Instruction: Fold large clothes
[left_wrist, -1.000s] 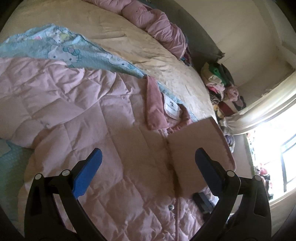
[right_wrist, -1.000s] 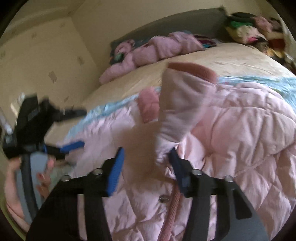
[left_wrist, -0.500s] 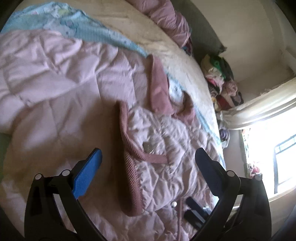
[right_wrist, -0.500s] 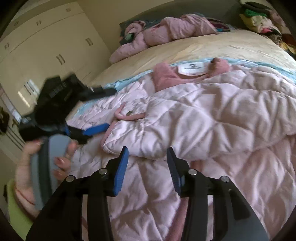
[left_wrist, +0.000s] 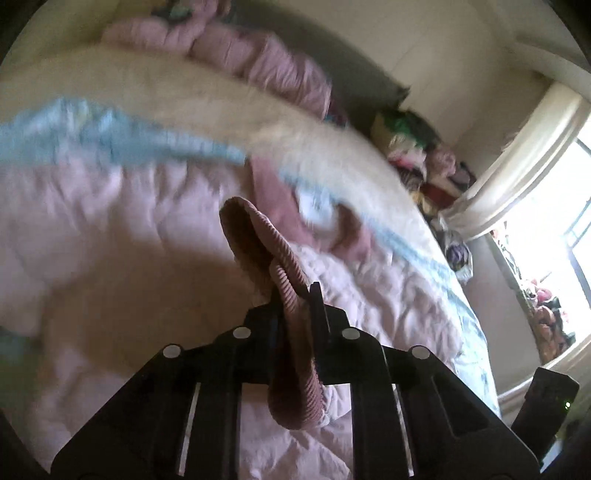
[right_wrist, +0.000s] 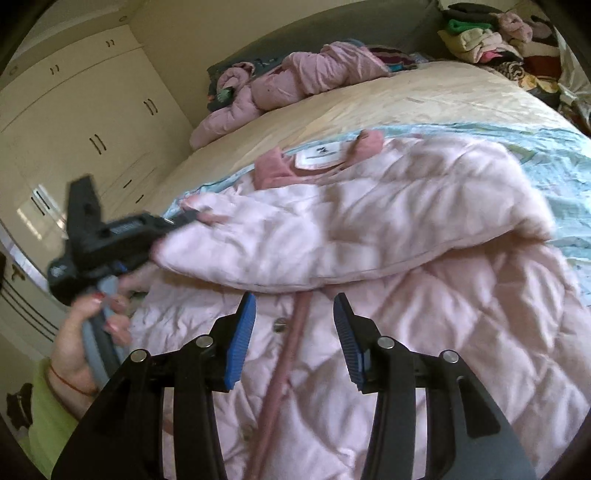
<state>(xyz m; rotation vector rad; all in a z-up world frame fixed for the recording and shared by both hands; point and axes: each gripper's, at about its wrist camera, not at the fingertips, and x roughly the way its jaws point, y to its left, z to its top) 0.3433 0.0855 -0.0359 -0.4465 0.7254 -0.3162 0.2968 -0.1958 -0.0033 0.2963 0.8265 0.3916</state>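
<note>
Jacket (right_wrist: 369, 258) is spread on bed (right_wrist: 369, 107), sleeve folded across front. Left gripper (left_wrist: 295, 299) is clenched on ribbed cuff (left_wrist: 266, 251); right gripper (right_wrist: 293, 325) is held apart, empty. Soft, puffy, light, likely slippery: best gripped at cuff or hem.

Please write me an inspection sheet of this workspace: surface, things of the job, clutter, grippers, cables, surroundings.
Surface: cream bedspread with a light blue sheet over it.
Job's things: pink quilted jacket spread out, one sleeve folded across the front; its ribbed dark pink cuff is lifted.
Clutter: crumpled pink garment near the grey headboard; pile of mixed clothes beside the bed.
Grippers: left gripper shut on the cuff; right gripper open, its fingers holding nothing, above the jacket front.
Cables: nothing seen.
Surroundings: cream wardrobe, bright window, pale curtain.
</note>
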